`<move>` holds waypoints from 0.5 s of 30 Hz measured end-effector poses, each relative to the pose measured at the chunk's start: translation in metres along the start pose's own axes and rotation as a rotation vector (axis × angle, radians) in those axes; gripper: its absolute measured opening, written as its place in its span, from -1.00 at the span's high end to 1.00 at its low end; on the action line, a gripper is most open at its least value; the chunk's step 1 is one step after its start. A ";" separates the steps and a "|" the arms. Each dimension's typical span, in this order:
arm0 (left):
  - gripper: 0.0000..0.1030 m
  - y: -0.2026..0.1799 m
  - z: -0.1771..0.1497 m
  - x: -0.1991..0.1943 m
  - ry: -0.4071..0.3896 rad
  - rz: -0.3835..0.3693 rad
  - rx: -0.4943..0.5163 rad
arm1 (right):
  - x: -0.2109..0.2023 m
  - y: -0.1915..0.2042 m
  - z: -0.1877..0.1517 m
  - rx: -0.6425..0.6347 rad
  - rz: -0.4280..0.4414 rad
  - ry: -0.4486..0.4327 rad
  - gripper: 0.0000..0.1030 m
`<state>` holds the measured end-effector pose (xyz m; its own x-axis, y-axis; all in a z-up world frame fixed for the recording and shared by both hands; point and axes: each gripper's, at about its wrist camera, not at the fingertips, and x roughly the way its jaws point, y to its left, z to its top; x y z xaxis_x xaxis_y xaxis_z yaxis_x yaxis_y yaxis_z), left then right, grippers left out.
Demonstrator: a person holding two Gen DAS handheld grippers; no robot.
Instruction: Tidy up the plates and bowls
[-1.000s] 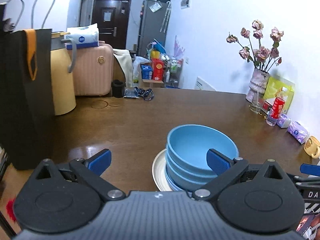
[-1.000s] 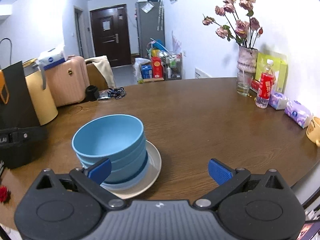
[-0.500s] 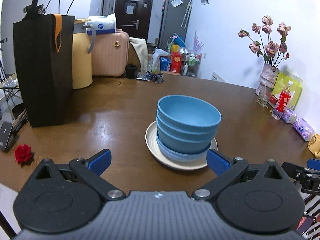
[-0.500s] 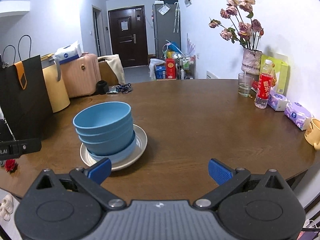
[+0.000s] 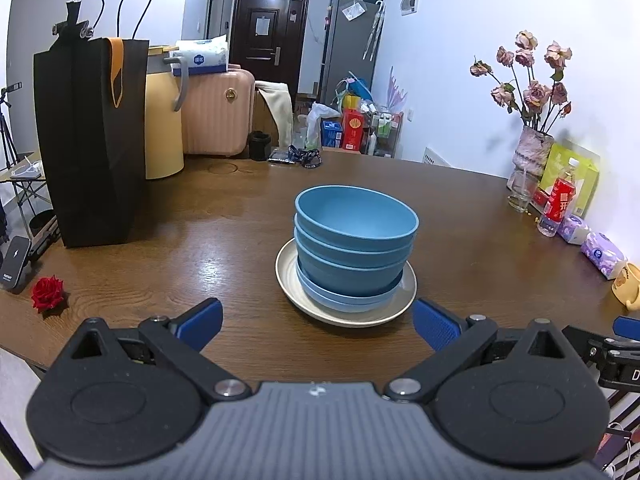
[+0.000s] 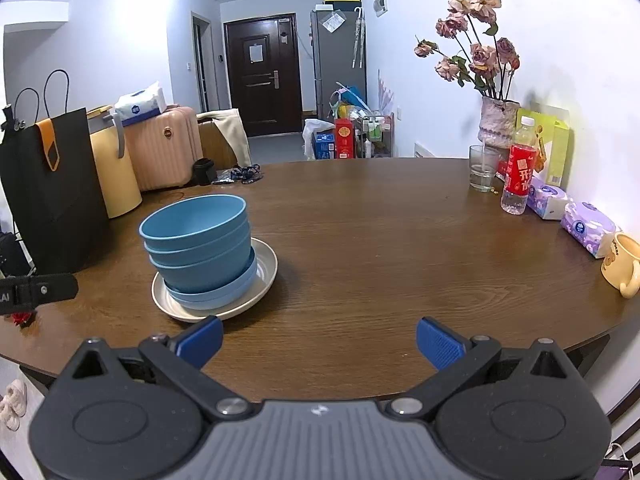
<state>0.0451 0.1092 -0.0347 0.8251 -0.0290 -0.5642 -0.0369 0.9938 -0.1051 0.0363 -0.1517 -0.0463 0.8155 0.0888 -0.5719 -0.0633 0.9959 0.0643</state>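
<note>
My left gripper [image 5: 318, 326] spread wide, empty; right gripper [image 6: 319, 342] same. Both pulled back nearer table [image 6: 380, 240] edge since a second ago. Three blue bowls [image 5: 354, 240] nested atop blue plate [image 5: 348, 300], cream plate [image 5: 346, 314], just beyond left fingers. Only left view shows red rose [image 5: 48, 292]; only right view, whole yellow mug [image 6: 622, 264].

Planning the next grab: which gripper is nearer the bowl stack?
Left. The left gripper faces the bowl stack head-on, just short of it; the right gripper sits off to the stack's right.
</note>
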 end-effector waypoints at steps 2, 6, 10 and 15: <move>-1.00 -0.002 0.000 -0.001 -0.001 0.001 0.002 | -0.001 -0.001 0.000 0.000 0.001 -0.002 -1.00; -1.00 -0.004 0.000 -0.003 -0.005 0.001 0.004 | -0.002 -0.003 0.000 0.001 0.004 -0.006 -1.00; -1.00 -0.007 0.000 -0.004 -0.007 0.003 0.008 | -0.003 -0.004 -0.001 0.002 0.007 -0.007 -1.00; -1.00 -0.009 0.000 -0.006 -0.012 0.006 0.008 | -0.003 -0.004 -0.001 0.003 0.011 -0.010 -1.00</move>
<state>0.0408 0.1002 -0.0305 0.8317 -0.0213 -0.5548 -0.0377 0.9948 -0.0948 0.0334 -0.1563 -0.0456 0.8205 0.0996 -0.5629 -0.0705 0.9948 0.0732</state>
